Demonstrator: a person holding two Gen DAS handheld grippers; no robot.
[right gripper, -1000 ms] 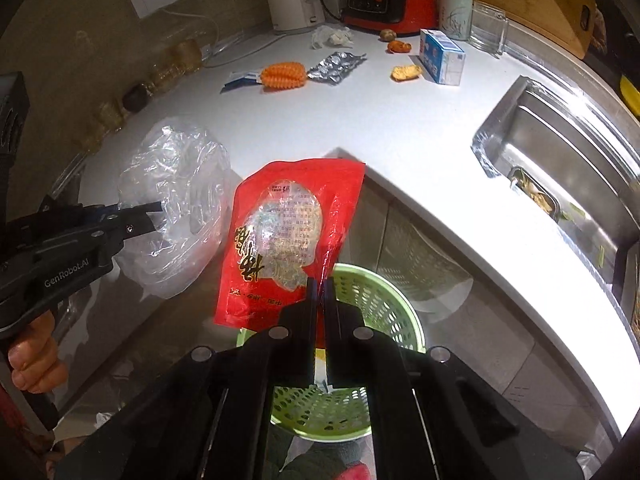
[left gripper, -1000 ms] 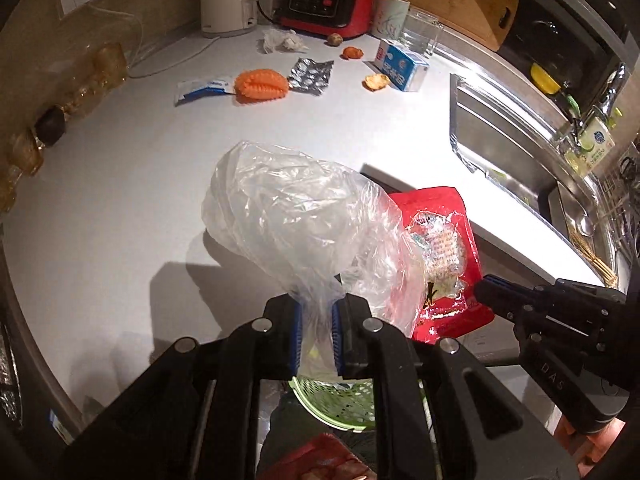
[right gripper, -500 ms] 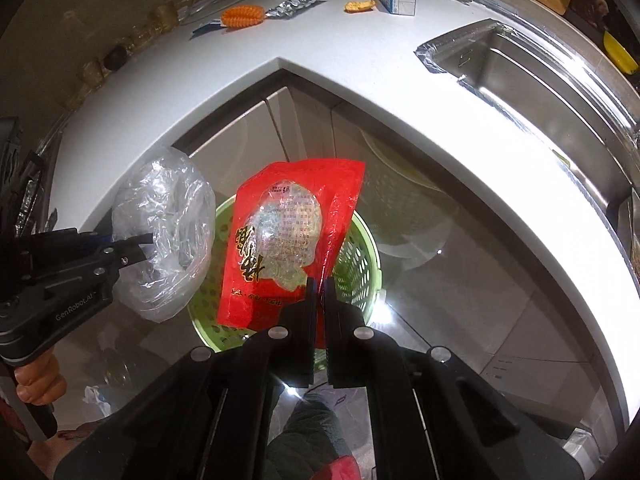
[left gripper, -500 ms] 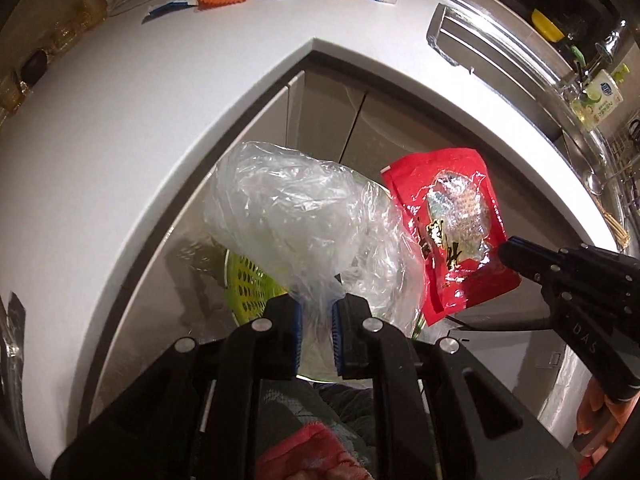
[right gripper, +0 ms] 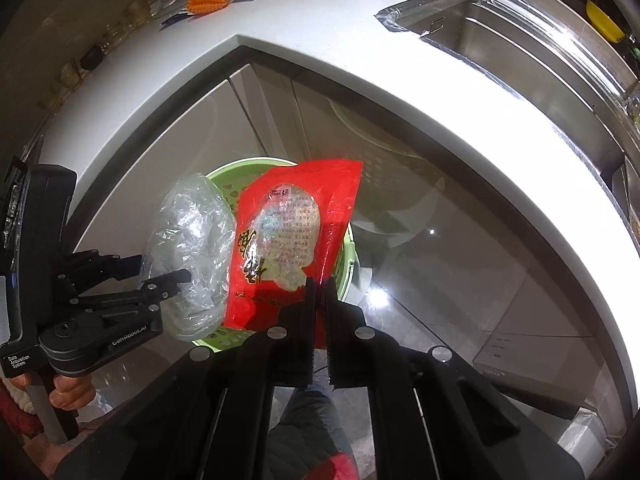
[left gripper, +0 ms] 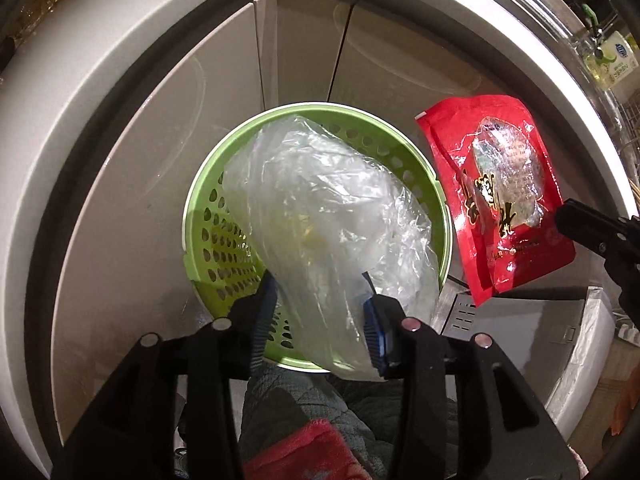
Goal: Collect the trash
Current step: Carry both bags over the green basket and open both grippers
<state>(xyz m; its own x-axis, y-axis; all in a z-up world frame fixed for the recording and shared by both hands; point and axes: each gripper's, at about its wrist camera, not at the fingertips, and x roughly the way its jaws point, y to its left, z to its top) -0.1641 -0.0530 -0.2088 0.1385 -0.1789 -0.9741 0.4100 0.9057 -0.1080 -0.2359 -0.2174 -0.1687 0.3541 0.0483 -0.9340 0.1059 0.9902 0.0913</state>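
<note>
pale cabinet doors [left gripper: 304,40] curve behind a green basket [left gripper: 208,240] on the floor in my left view; my left gripper [left gripper: 318,320] has its fingers spread, the clear plastic bag [left gripper: 328,216] loose between them over the basket. from the right view, under the white counter [right gripper: 360,40], my right gripper [right gripper: 320,300] is clamped on the red snack packet [right gripper: 296,232], held above the basket's rim.

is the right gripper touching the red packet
Touching. The right wrist view shows the right gripper with its fingers closed on the lower edge of the red packet, which hangs over the green basket.
</note>
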